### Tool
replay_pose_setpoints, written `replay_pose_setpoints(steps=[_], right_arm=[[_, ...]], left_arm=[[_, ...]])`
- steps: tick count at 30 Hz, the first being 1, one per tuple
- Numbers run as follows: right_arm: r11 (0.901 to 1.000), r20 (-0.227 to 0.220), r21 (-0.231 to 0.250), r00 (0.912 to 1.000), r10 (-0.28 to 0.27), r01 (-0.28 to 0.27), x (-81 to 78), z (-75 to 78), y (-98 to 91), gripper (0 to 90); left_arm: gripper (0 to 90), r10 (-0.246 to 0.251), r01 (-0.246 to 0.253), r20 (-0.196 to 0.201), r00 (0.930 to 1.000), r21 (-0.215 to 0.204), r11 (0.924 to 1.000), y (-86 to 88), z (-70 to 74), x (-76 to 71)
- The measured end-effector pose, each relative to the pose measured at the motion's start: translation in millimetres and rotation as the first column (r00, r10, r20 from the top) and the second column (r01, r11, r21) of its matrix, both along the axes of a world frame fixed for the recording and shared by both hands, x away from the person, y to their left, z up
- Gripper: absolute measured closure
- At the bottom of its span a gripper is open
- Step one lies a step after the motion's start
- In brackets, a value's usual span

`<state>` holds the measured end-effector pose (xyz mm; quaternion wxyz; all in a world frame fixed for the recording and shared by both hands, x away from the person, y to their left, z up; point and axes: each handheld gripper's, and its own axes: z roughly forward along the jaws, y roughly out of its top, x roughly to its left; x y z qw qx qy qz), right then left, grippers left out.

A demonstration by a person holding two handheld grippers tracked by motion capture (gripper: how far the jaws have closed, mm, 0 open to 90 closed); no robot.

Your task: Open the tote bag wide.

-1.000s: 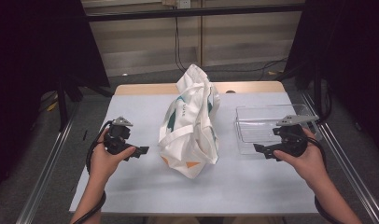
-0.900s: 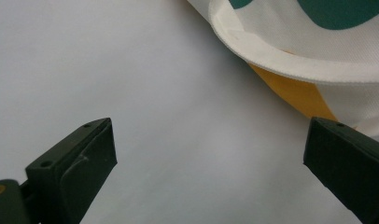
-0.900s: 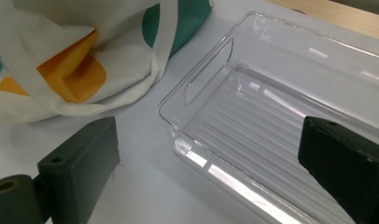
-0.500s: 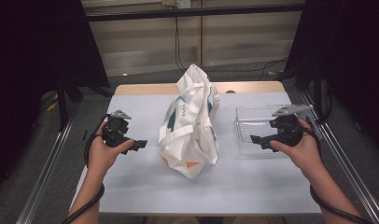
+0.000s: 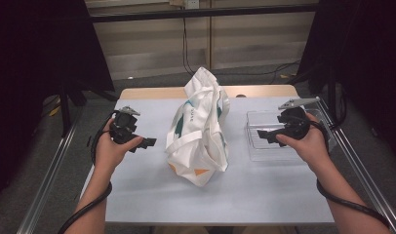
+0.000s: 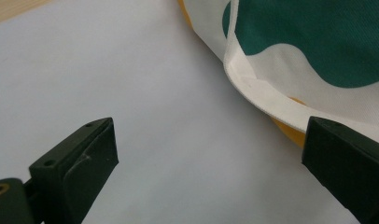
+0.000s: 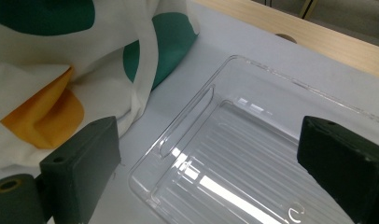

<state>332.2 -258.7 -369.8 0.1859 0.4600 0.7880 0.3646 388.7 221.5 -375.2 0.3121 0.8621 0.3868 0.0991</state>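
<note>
Lying lengthwise away from the person, seemingly, tote bag [image 5: 198, 129] between wide-spread tongs.

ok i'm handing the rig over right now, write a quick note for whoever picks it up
Left gripper: open, holding nothing, just left of the white fabric tote bag with green and orange patches, jaws aimed at its lower edge.
Right gripper: open, holding nothing, over the clear ribbed plastic tray.
Bag stands slumped mid-table on the pale blue table cover; tray lies to its right, apart from it, with nothing in it.
Done: nothing visible so far; bag untouched.
Left: probably take hold of the bag from both sides; what goes with the tray can't be told.
</note>
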Motion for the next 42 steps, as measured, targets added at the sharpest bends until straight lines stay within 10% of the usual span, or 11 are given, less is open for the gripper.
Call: replay_pose_setpoints(steps=[42], right_arm=[[0.9994,0.022,-0.018,0.9993,0.030,-0.029,53.4,46.1,59.6,8.2]], left_arm=[[3.4,-0.119,0.120,0.044,0.9919,-0.003,0.9928,-70.5,63.1,30.1]])
